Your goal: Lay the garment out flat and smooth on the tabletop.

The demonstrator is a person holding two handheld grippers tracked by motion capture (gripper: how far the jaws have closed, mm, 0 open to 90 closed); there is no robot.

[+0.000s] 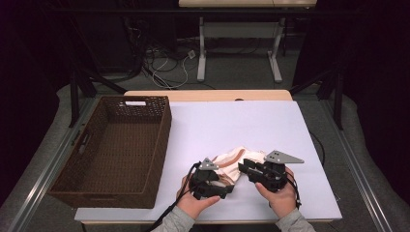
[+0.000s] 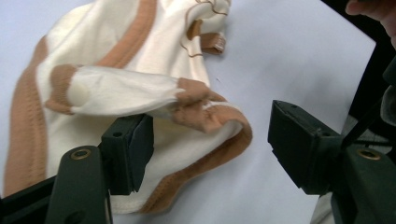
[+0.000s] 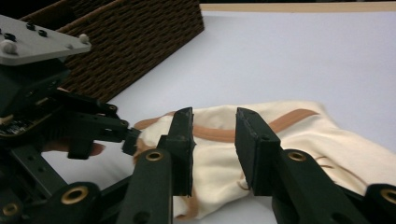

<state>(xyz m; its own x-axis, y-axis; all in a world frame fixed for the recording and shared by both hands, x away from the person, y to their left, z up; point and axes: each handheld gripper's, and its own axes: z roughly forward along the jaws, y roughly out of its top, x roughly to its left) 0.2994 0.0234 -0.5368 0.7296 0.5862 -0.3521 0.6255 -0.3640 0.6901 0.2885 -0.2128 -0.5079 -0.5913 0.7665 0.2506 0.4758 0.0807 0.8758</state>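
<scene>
Lay crumpled on the white table (image 1: 251, 130) at about 6 o'clock of its surface: a small cream garment (image 1: 235, 163) with tan trim, well apart from the wicker basket (image 1: 116, 150) at 9 o'clock.

Hovered at the garment's near left edge: the left gripper (image 1: 220, 186), jaws spread wide and holding nothing (in the left gripper view, one jaw just beside a cream sleeve (image 2: 119, 91) with a tan cuff, the other out over bare table). Whether that near jaw touched the cloth: could not be told.

Sat at the garment's right side, pointing toward 9 o'clock: the right gripper (image 1: 245, 166), jaws moderately parted with the cloth seen through the gap, gripping nothing as far as could be judged.

Risks, as judged from here: closing the left jaws in that spot would likely have caught only the loose sleeve, leaving the body to dangle and drag. Pinching a single layer on the right could have let the bunched cloth unfold or slip free mid-lift. Working so near each other, could also have knocked jaws together.
</scene>
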